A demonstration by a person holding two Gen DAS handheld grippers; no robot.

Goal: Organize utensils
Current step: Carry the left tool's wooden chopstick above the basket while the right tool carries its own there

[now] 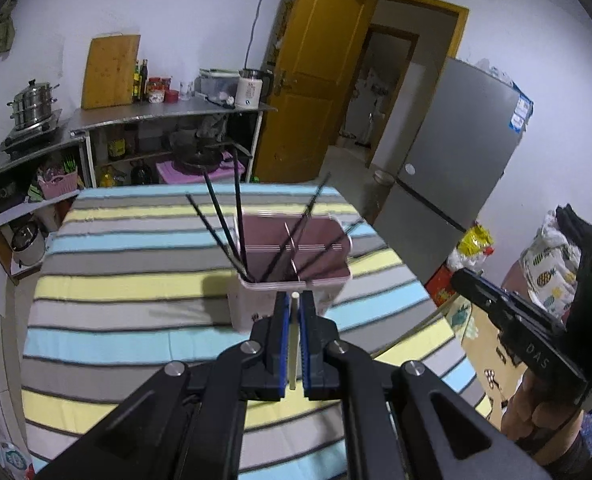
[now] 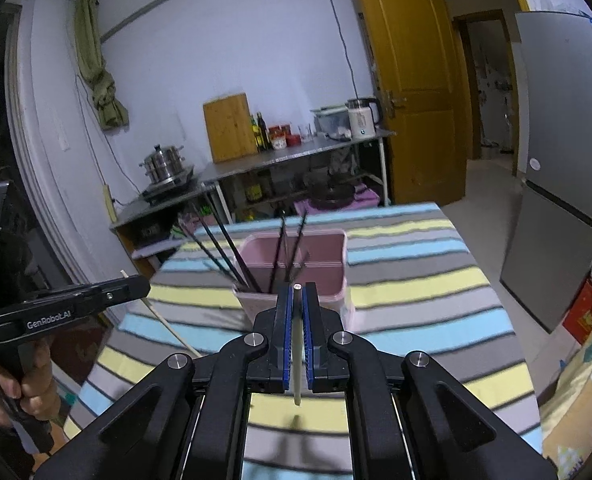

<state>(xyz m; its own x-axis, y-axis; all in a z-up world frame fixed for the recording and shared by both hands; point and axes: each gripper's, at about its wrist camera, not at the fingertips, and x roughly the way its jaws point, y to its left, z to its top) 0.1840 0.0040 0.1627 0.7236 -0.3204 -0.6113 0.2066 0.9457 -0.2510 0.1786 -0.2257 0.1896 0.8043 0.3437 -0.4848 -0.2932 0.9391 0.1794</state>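
The left gripper (image 1: 295,300) is clenched on a thin white chopstick (image 1: 293,344), which runs lengthwise between its blue pads (image 1: 281,344) with the tip showing just past them. The right gripper (image 2: 297,292) is likewise clamped on a second pale chopstick (image 2: 297,364), whose lower end hangs free below the pads above the striped cloth covering the tabletop (image 2: 416,288). Both grippers hang just in front of a pink utensil holder (image 2: 296,248) that stands on the cloth; several dark chopsticks (image 1: 232,220) already lean inside it, fanned out against its walls. Each wrist view also catches the other gripper off to one side, held in a hand.

The white chopsticks look light, stiff and smooth, so they would probably slide or swivel between the pads if pinched loosely. A grip along the shaft, as now, seems steadier than one at a tip. The holder appears light and tall, and it may tip if a stick knocks its rim. The dark sticks crossing the opening leave limited room, so dropping in tip first at a free gap looks wise
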